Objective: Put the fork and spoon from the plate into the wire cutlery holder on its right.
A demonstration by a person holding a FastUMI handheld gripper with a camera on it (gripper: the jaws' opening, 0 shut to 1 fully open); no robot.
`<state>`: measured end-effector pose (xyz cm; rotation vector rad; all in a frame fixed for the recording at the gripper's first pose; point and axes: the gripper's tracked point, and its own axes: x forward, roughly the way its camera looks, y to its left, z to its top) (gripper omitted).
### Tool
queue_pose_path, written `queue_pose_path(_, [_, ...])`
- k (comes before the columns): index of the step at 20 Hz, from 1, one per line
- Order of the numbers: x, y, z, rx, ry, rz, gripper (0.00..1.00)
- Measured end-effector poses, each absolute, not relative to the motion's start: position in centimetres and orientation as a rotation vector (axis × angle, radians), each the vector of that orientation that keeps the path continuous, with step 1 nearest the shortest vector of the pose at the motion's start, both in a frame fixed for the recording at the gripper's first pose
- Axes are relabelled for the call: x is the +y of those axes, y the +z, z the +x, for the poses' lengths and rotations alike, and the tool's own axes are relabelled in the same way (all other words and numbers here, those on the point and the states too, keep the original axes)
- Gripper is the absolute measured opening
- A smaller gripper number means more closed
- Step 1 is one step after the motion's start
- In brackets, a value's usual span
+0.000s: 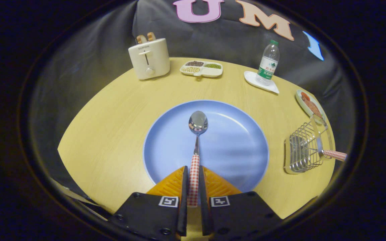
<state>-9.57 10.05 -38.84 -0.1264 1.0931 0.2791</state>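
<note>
Yellow table [112, 134], tongs [193, 174] pinching spoon [197, 134] handle over blue plate [233, 147]; fork [323, 147] in wire holder [302, 152]

I see soft overhead light, glare streaks on the plate [233, 147] ahead, and fisheye bending the table [112, 134] edges.

Round pale wooden table [112, 134] against dark draped cloth wall [89, 57].

The spoon [197, 134]'s checked handle end is hidden between the gripper [193, 174]'s closed fingers. In the wire cutlery holder [304, 150], far right of the fingers, the fork [327, 147]'s tines cannot be made out. The small plate [309, 104] beyond it holds food too small to tell.
</note>
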Motion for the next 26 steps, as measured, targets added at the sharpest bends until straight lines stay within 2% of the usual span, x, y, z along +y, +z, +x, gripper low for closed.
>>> queue_pose_path(2, [10.2,-38.4,-9.6,1.093,0.306,-0.119,0.14])
queue_pose_path(5, [9.8,-38.0,-9.5,1.118,0.342,-0.147,0.08])
queue_pose_path(17, [4.7,-30.0,-5.7,1.154,0.369,-0.094,0.08])
queue_pose_path(26, [-2.3,-25.7,-3.4,1.207,0.39,-0.118,0.08])
